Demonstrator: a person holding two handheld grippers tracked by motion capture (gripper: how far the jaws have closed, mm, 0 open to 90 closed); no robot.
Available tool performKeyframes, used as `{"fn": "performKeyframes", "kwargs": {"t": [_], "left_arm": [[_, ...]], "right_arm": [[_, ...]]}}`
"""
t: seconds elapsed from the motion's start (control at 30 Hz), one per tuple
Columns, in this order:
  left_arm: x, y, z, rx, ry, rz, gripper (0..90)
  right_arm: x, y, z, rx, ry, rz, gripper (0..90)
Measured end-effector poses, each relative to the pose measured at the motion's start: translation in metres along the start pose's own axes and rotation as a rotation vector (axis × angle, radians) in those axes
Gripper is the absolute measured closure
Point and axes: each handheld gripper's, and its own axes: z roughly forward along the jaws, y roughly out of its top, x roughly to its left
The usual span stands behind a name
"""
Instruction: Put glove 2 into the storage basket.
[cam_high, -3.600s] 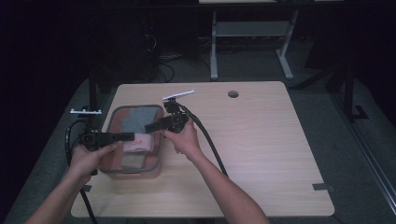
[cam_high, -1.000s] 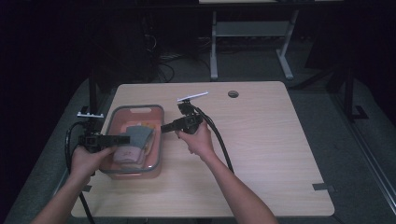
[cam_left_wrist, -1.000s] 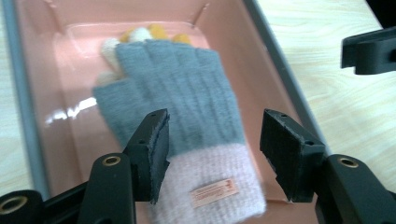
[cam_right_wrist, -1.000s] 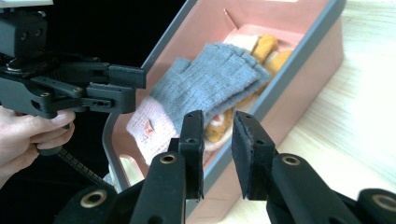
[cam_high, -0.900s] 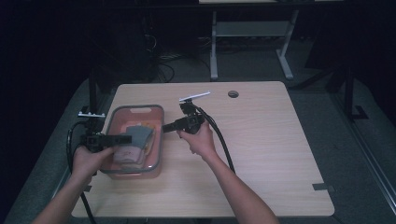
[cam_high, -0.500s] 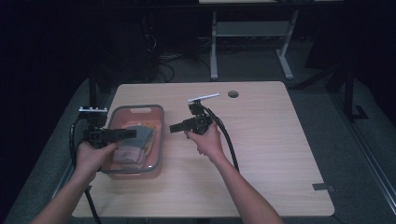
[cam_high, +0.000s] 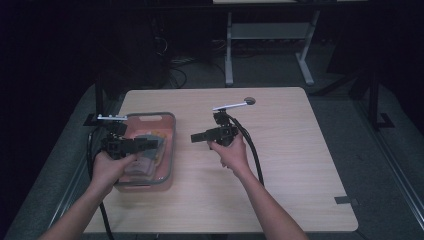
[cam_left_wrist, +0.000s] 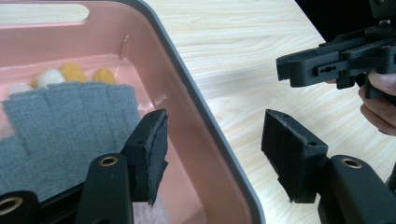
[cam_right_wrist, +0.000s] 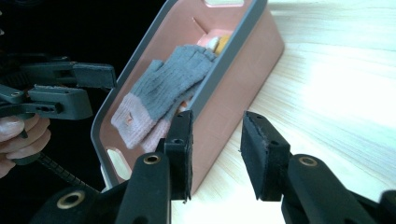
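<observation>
A pink bin with a grey rim (cam_high: 173, 150) stands on the left of the wooden table (cam_high: 300, 165). Grey knitted gloves (cam_high: 145, 152) with pink cuffs lie inside it. My left gripper (cam_high: 157, 143) hovers over the bin, open; in the left gripper view (cam_left_wrist: 219, 156) the bin's rim (cam_left_wrist: 205, 121) runs beneath the gap and the grey glove (cam_left_wrist: 60, 121) lies to the left. My right gripper (cam_high: 194, 137) points at the bin from its right side. Its jaws (cam_right_wrist: 215, 158) have just been opening, with nothing between them. It faces the bin's outer wall (cam_right_wrist: 233, 93) and the glove (cam_right_wrist: 163, 88).
Yellow and white glove fingertips (cam_left_wrist: 70, 72) lie at the bin's far end. Black cables trail from both grippers along the table. A round cable hole (cam_high: 249, 101) sits near the far edge. Bare tabletop stretches to the right of my right hand.
My right gripper has drawn back to the right, away from the bin, and its jaws stand wider. The left gripper has shifted slightly above the bin. The bin has stayed put.
</observation>
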Motion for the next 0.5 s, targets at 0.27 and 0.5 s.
{"fn": "performKeyframes", "kwargs": {"t": [0.27,0.5], "left_arm": [[-0.002,0.001,0.003,-0.002,-0.005,0.001,40.2],[-0.007,0.003,0.007,0.000,-0.025,0.008,40.1]], "right_arm": [[-0.006,-0.003,-0.011,-0.012,-0.010,0.008,62.3],[-0.010,-0.005,-0.018,-0.023,-0.024,0.010,61.0]]}}
